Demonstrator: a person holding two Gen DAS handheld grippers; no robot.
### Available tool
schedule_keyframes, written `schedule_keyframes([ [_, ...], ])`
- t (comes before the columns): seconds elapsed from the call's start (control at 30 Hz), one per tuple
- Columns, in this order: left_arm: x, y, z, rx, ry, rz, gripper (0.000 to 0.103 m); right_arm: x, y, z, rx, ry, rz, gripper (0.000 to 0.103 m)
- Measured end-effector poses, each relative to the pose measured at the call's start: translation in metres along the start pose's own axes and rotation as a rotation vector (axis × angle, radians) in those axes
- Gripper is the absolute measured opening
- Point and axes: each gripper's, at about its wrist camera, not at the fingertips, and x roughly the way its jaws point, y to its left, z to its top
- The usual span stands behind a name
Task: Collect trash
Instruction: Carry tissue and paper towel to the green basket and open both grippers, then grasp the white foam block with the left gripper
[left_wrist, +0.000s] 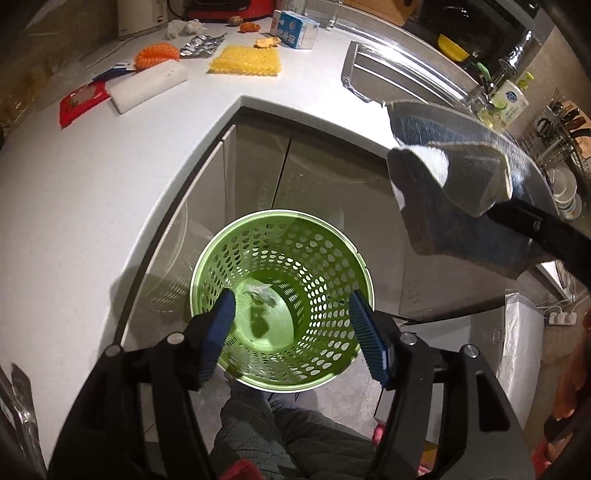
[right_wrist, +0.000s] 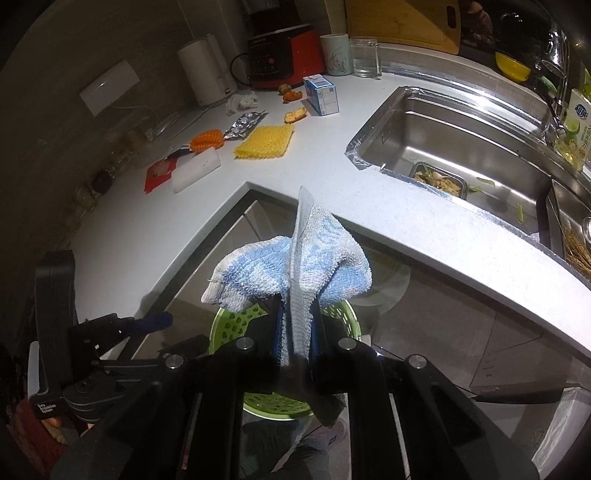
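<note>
Left wrist view shows my left gripper (left_wrist: 291, 325) spread wide and empty over the green basket (left_wrist: 282, 295) below the counter's (left_wrist: 74, 229) inner corner, clear wrapper (left_wrist: 260, 295) lying inside, while my right gripper (right_wrist: 295, 332) pinches the blue cloth (right_wrist: 291, 269); next, more scraps by the back edge.

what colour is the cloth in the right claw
Blue and white cloth, clearest in the right wrist view.

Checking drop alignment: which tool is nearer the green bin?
Left. The left tool hangs open right over the green bin mouth. The right tool, shut on the blue cloth, is higher and off to the side.
</note>
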Motion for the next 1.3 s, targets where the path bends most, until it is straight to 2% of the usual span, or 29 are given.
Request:
schedule_keyframes([
  [0.23, -0.050, 0.013, -0.003, -0.060, -0.119, 0.095, 0.078, 0.011, 0.011, -0.024, -0.054, 0.046, 0.053, 0.014],
  [0.3, -0.059, 0.017, -0.005, -0.080, -0.138, 0.111, 0.080, 0.020, 0.013, -0.032, -0.066, 0.075, 0.058, 0.022],
  [0.33, -0.064, 0.018, -0.006, -0.092, -0.147, 0.122, 0.081, 0.025, 0.013, -0.035, -0.069, 0.093, 0.063, 0.029],
  [0.37, -0.068, 0.020, -0.006, -0.103, -0.156, 0.131, 0.081, 0.028, 0.013, -0.039, -0.068, 0.105, 0.066, 0.052],
  [0.4, -0.072, 0.022, -0.007, -0.116, -0.161, 0.139, 0.082, 0.030, 0.013, -0.041, -0.065, 0.105, 0.065, 0.069],
  [0.47, -0.077, 0.024, -0.007, -0.140, -0.170, 0.147, 0.082, 0.029, 0.013, -0.044, -0.064, 0.096, 0.049, 0.081],
  [0.67, -0.089, 0.032, -0.010, -0.175, -0.203, 0.187, 0.083, 0.015, 0.015, -0.032, -0.075, 0.051, 0.034, 0.091],
  [0.87, -0.092, 0.045, 0.006, -0.168, -0.235, 0.217, 0.086, 0.012, 0.021, -0.005, -0.084, 0.012, 0.028, 0.095],
  [1.07, -0.078, 0.063, 0.048, -0.045, -0.280, 0.245, 0.088, 0.025, 0.029, 0.027, -0.083, -0.002, 0.011, 0.096],
  [1.23, -0.055, 0.086, 0.097, 0.077, -0.279, 0.215, 0.091, 0.044, 0.033, 0.063, -0.057, -0.011, 0.000, 0.096],
  [1.3, -0.043, 0.098, 0.118, 0.126, -0.269, 0.193, 0.091, 0.055, 0.036, 0.079, -0.043, -0.012, -0.017, 0.099],
])
